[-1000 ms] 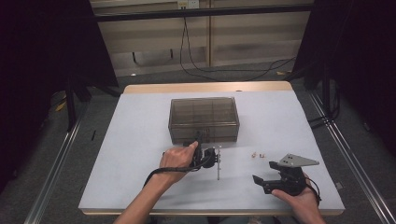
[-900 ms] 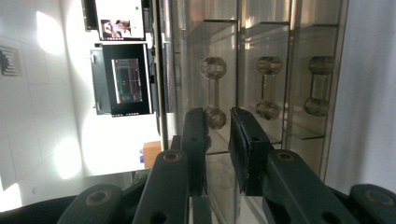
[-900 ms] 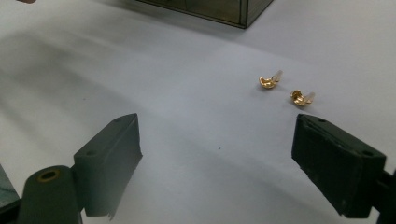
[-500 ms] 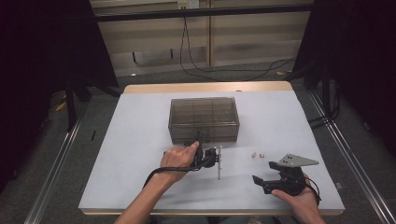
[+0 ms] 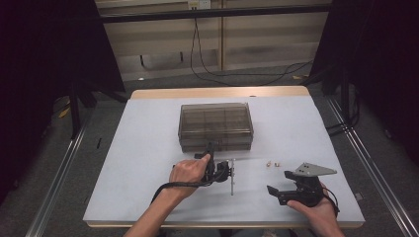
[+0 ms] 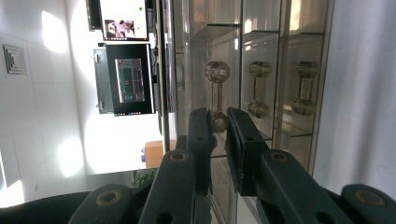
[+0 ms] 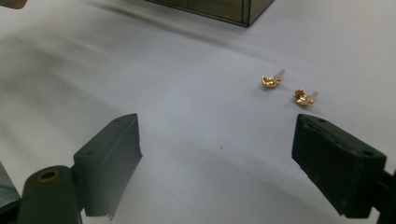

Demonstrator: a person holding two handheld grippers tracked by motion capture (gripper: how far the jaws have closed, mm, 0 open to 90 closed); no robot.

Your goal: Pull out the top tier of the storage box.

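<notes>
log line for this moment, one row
left claw: nearly shut, pointed at smoky compartment box | right claw: open, facing two gold earrings | earrings: untouched on table

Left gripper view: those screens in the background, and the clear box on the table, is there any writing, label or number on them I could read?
No text can be read.
Upper screen: a picture, too blurred for words.
Lower screen: a coloured panel, too small and blurred.
Clear box: no label visible.
Gold earrings: no marks visible.
</notes>
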